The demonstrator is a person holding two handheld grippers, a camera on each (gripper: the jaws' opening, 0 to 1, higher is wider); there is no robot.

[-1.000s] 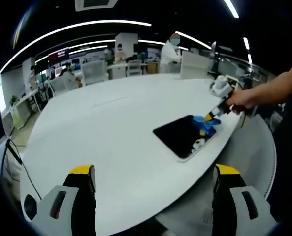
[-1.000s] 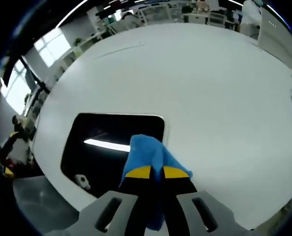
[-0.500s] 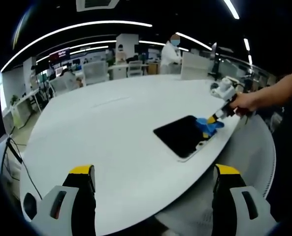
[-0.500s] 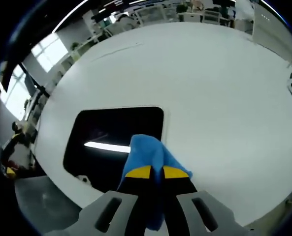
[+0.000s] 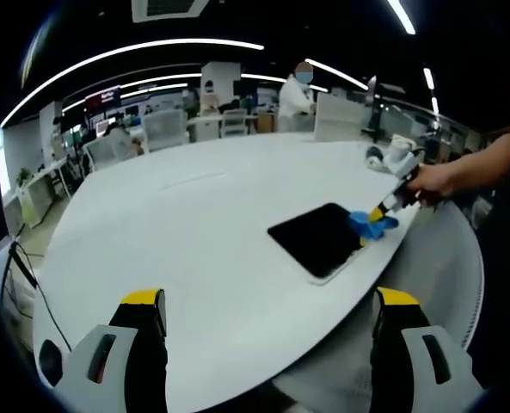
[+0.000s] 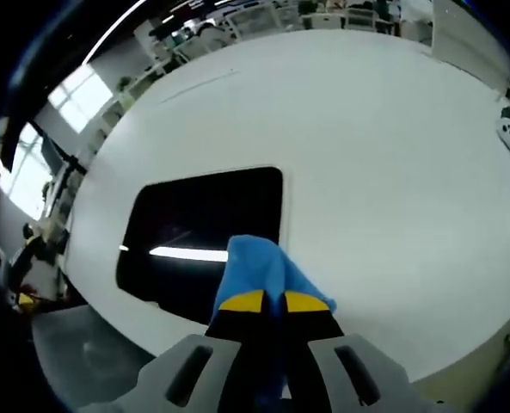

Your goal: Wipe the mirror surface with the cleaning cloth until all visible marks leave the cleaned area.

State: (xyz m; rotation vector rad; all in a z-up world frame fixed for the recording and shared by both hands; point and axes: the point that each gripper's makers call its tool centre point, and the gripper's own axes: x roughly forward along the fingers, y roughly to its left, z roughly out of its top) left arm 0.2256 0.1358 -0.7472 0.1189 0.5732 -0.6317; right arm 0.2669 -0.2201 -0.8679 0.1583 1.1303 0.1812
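1. Right gripper (image 6: pixel 267 301), bottom centre of the right gripper view, is pinching the blue cleaning cloth (image 6: pixel 259 267); the cloth lies over the near edge of the dark mirror (image 6: pixel 207 224).
2. In the left gripper view the mirror (image 5: pixel 319 237) lies right of centre on the white table (image 5: pixel 186 232); the cloth (image 5: pixel 371 225) touches its right corner.
3. Left gripper (image 5: pixel 267 323) is spread wide, empty, at the bottom of the frame.
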